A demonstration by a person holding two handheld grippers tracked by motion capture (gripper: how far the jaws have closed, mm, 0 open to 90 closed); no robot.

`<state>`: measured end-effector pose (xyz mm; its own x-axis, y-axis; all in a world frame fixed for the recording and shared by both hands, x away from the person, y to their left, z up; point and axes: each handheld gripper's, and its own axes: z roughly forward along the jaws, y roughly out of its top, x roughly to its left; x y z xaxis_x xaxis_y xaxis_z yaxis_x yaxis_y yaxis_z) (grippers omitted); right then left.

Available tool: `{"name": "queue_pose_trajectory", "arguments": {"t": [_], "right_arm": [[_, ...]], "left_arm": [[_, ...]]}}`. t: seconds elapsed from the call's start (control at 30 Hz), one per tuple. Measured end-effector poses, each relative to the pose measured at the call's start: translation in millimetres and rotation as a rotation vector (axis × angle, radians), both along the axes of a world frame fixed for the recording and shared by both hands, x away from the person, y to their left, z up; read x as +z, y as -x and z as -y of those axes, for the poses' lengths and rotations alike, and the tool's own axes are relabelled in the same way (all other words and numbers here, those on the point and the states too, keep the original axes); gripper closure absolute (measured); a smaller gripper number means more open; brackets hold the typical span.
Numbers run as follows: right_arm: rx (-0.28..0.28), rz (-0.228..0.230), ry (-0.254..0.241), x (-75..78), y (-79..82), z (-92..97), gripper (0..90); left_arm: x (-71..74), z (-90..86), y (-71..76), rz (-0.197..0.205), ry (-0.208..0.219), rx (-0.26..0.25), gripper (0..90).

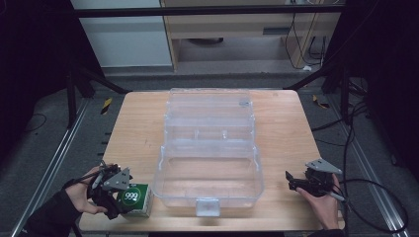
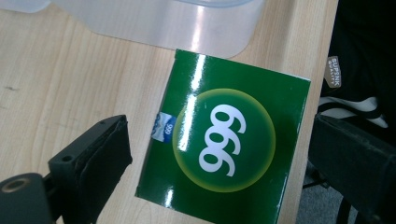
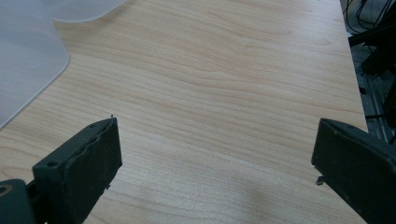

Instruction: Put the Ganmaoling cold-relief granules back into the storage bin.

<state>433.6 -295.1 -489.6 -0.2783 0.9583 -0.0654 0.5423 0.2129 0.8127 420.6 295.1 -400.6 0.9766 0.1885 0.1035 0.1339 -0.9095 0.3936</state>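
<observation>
Glossy green cardboard box (image 2: 224, 140) marked 999 lying between the spread jaws of the left tool (image 2: 219, 158), clear plastic organiser case (image 1: 210, 148) sitting open on the wooden tabletop (image 3: 224, 93), right tool (image 3: 217, 163) hovering released over bare wood.

glossy green box (image 2: 224, 140), clear plastic case (image 1: 207, 168), pale wood table (image 3: 224, 93)

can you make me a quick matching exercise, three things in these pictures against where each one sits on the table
Things:
1. green box
2. clear plastic case
3. right gripper

Places:
A. middle of the table, lid open
B. near right corner, above bare wood
C. near left corner, between the open jaws of the left gripper

Pairs: 1-C, 2-A, 3-B
</observation>
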Motion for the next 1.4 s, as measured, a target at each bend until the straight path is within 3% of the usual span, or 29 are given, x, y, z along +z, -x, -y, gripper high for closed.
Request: {"name": "queue_pose_trajectory", "arguments": {"t": [0.77, 1.4], "right_arm": [[0.014, -0.014, 0.016, -1.7, -0.8, -2.1, 1.5], [0.031, -0.030, 0.030, -3.3, -2.1, -4.4, 1.2]], "left_arm": [[-17.5, 9.5, -5.9, -0.027, -0.029, -0.036, 4.9], [-38.5, 8.8, -12.7, -0.081, -0.034, -0.038, 4.7]]}}
